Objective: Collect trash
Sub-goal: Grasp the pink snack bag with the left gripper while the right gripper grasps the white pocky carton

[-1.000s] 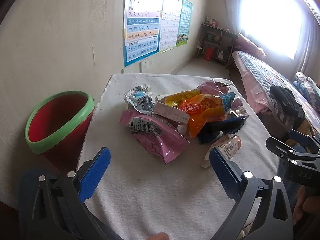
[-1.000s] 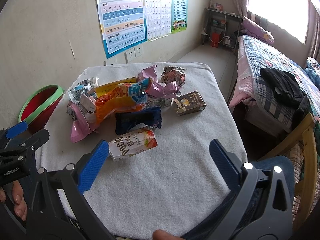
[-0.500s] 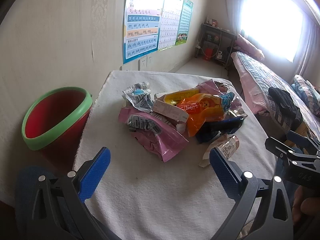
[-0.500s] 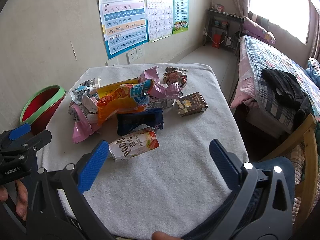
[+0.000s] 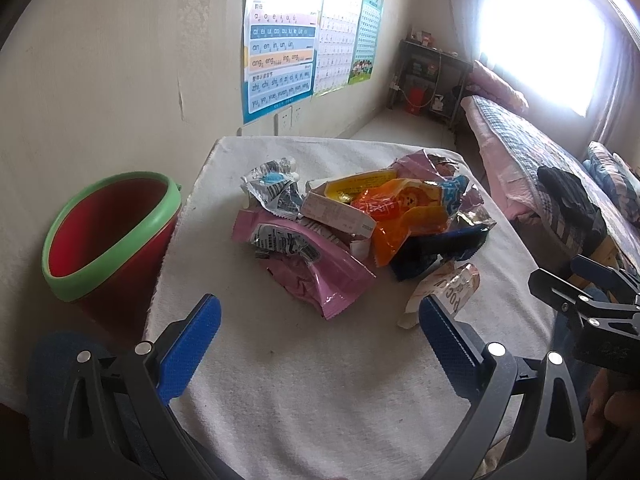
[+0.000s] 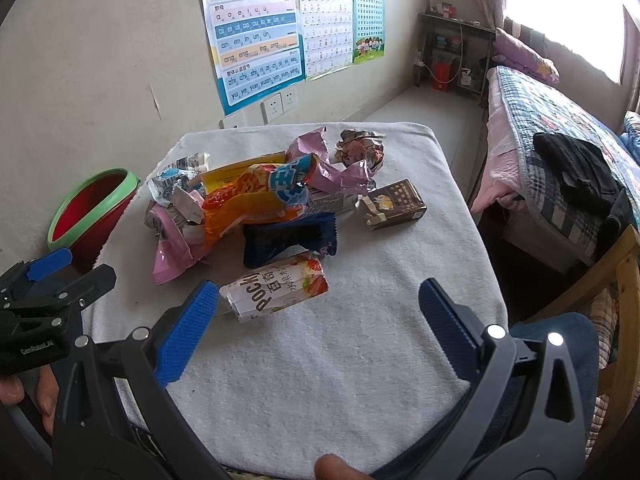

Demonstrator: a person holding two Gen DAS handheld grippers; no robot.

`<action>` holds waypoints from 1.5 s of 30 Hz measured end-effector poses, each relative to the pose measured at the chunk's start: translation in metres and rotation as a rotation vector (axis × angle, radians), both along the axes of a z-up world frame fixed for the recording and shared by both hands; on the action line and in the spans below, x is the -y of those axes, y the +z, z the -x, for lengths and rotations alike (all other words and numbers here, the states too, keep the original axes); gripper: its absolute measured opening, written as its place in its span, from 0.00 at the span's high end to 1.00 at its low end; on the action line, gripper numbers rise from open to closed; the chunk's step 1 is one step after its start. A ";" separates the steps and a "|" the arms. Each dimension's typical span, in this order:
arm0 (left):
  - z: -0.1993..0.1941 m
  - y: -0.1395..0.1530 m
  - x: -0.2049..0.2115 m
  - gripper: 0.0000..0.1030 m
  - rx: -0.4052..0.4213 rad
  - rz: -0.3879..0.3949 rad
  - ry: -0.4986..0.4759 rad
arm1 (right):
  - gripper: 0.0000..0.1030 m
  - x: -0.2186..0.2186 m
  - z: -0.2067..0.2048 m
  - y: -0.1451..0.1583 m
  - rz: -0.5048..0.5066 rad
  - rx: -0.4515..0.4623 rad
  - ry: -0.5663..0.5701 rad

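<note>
A heap of wrappers lies on the towel-covered table (image 5: 320,360): a pink bag (image 5: 316,268), an orange bag (image 5: 404,216), a dark blue wrapper (image 6: 288,236), a Pocky box (image 6: 276,290) and a brown carton (image 6: 394,204). A red bin with a green rim (image 5: 108,232) stands left of the table; it also shows in the right wrist view (image 6: 94,208). My left gripper (image 5: 320,320) is open and empty, near the pink bag. My right gripper (image 6: 320,316) is open and empty, just short of the Pocky box.
A crumpled foil ball (image 6: 360,150) lies at the table's far side. Posters hang on the wall (image 6: 256,32). A bed (image 6: 560,140) stands to the right, a wooden chair (image 6: 616,280) by the table's right edge.
Both grippers have crept forward toward the heap; the trash looks slightly larger and lower. Both stay open. Nothing on the table has moved.
</note>
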State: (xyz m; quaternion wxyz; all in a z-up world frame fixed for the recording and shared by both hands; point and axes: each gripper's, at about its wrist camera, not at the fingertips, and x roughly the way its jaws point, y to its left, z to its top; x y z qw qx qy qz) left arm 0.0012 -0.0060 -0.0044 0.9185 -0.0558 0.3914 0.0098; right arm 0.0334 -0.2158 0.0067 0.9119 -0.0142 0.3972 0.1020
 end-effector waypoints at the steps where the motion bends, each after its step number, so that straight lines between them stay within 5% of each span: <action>1: 0.000 0.000 0.000 0.08 0.000 0.000 0.002 | 0.04 0.000 0.000 0.000 -0.001 0.000 0.001; 19: -0.039 -0.020 -0.014 0.08 -0.153 0.092 0.049 | 0.04 0.000 -0.035 -0.012 -0.078 -0.099 0.001; 28: -0.078 -0.047 -0.006 0.09 -0.258 0.148 0.027 | 0.04 -0.004 -0.062 -0.043 -0.149 -0.255 0.004; 35: -0.095 -0.067 -0.007 0.23 -0.315 0.199 0.048 | 0.04 -0.015 -0.069 -0.065 -0.208 -0.341 0.039; 45: -0.108 -0.086 -0.008 0.28 -0.346 0.270 0.053 | 0.19 -0.019 -0.083 -0.096 -0.361 -0.472 0.020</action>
